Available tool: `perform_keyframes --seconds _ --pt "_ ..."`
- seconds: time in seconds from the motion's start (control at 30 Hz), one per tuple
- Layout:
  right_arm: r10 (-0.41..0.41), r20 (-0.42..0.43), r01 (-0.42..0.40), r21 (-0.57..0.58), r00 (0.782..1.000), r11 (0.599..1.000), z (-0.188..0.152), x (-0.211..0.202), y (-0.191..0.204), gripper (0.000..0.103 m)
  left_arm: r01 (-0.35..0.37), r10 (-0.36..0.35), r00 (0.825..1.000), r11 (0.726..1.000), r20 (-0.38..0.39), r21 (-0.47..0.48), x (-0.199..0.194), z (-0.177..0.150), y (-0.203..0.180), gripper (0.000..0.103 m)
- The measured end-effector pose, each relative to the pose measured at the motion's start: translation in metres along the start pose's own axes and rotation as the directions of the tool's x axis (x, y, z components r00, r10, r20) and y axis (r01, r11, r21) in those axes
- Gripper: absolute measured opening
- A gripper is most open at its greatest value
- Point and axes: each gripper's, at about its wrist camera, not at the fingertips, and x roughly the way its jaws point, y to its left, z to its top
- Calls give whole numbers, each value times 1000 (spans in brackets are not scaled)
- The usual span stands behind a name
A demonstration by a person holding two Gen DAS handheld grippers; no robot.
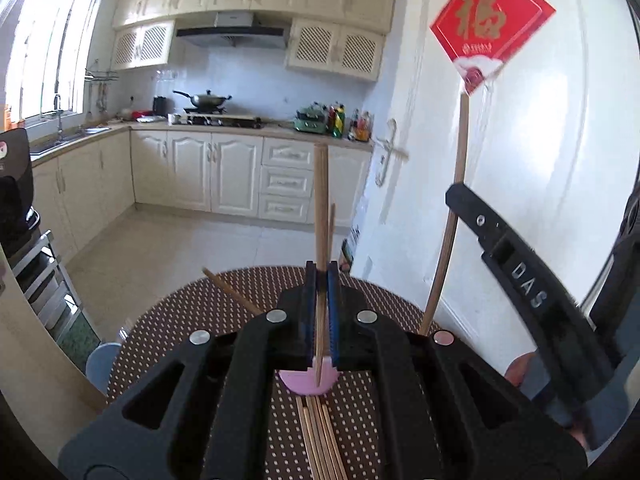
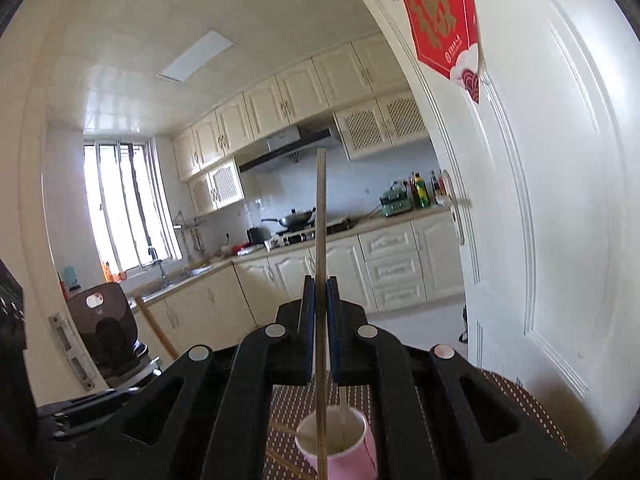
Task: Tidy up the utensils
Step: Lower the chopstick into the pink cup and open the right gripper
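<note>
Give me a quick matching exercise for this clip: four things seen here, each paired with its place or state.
Things:
1. left claw
2. pink paper cup
3. bundle of pale wooden chopsticks
4. red diamond-shaped paper sign

Places or states:
A. lying flat on the brown dotted tablecloth
B. stuck on the white door
C. shut on a wooden chopstick
D. standing on the table, open end up

Pairs: 1-C, 2-D, 3-A, 4-B

A wok (image 1: 207,99) is set on the stove (image 1: 218,119) at the far counter, below the range hood (image 1: 232,34). A red door hanging (image 1: 490,26) is fixed at right; bottles (image 1: 348,120), possibly condiments, are grouped beside a green appliance (image 1: 311,119).
</note>
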Motion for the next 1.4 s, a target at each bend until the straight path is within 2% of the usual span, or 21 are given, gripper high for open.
perform_keyframes --seconds 0.3,0.5,0.7,1.0,1.4 --pt "-23 119 22 9 993 1000 2 15 -8 4 -18 20 997 999 69 -29 1 20 -1 6" --pt "-59 177 52 47 982 998 -5 27 -20 4 -34 39 996 997 77 -65 21 28 1 6" --pt "-68 154 59 64 986 996 -21 48 -27 4 -62 68 996 993 59 -100 47 25 9 6" --pt "-68 29 66 49 997 997 -53 74 -29 4 -65 58 997 990 -57 -121 101 -3 21 6" --pt "-67 -89 72 51 994 996 -74 92 -30 4 -52 42 994 994 -104 -99 129 -22 26 6"
